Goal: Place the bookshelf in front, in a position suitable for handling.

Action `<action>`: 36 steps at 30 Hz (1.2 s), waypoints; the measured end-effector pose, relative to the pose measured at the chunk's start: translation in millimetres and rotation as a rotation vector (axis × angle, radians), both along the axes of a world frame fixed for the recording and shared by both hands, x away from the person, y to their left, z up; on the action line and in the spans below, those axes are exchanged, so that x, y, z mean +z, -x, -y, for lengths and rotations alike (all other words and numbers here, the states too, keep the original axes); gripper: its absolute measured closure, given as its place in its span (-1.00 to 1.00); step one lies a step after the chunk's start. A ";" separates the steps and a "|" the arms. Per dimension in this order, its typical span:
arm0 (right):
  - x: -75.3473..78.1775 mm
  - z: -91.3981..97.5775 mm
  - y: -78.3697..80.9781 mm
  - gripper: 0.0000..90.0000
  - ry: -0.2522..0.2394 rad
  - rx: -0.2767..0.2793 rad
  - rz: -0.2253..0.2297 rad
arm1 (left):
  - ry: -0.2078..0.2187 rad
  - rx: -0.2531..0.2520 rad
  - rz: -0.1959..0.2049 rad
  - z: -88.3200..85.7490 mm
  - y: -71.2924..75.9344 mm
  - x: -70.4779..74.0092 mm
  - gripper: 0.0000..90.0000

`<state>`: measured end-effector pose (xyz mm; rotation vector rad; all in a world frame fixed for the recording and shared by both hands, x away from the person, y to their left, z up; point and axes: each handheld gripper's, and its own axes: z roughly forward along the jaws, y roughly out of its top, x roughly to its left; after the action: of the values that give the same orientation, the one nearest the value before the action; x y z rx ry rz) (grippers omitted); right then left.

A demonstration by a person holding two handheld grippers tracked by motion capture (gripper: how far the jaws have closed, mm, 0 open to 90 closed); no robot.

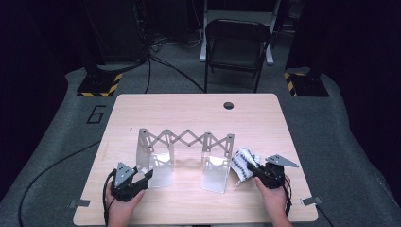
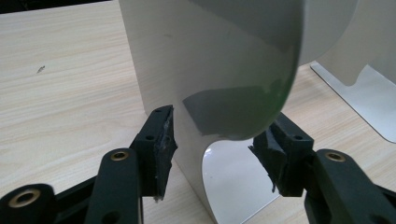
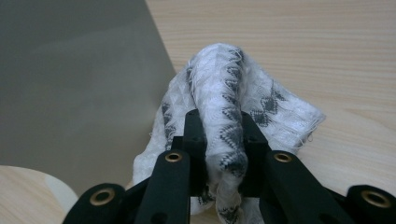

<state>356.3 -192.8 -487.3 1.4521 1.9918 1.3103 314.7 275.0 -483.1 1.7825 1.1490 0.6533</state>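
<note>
The right tool [image 3: 223, 154] is pinching a bunched cloth [image 3: 229, 98] tight, just right of the rack [image 1: 184, 142] on the table [image 1: 198, 106] (its nearest panel lying leftward); the left tool [image 2: 215, 154] is straddling a panel [image 2: 210, 70], jaws half-open, not visibly pressing

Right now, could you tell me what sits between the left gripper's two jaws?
In the left gripper view, the curved edge of a metal panel of the folding rack stands between the left gripper jaws, which look open around it.

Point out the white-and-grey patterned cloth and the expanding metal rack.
white-and-grey patterned cloth [image 3: 219, 88], right gripper view, on its top fold.
expanding metal rack [image 1: 187, 138], high view, on its scissor lattice.
</note>
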 end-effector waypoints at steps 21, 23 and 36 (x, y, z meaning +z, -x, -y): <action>27.7 -31.4 -1.7 0.73 -0.086 0.174 0.127 | 0.061 0.043 -0.014 -5.2 -9.1 -0.1 0.46; 14.5 -32.3 -5.0 0.73 -0.078 0.184 0.083 | 0.063 0.040 -0.022 -5.8 -9.1 -0.1 0.48; 16.5 -29.9 -5.6 0.73 -0.125 0.200 0.071 | 0.061 0.038 -0.023 -6.8 -8.5 -0.4 0.52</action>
<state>362.0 -162.9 -470.9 1.2651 2.0855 1.5730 323.2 281.8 -483.6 1.7251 1.2084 0.6149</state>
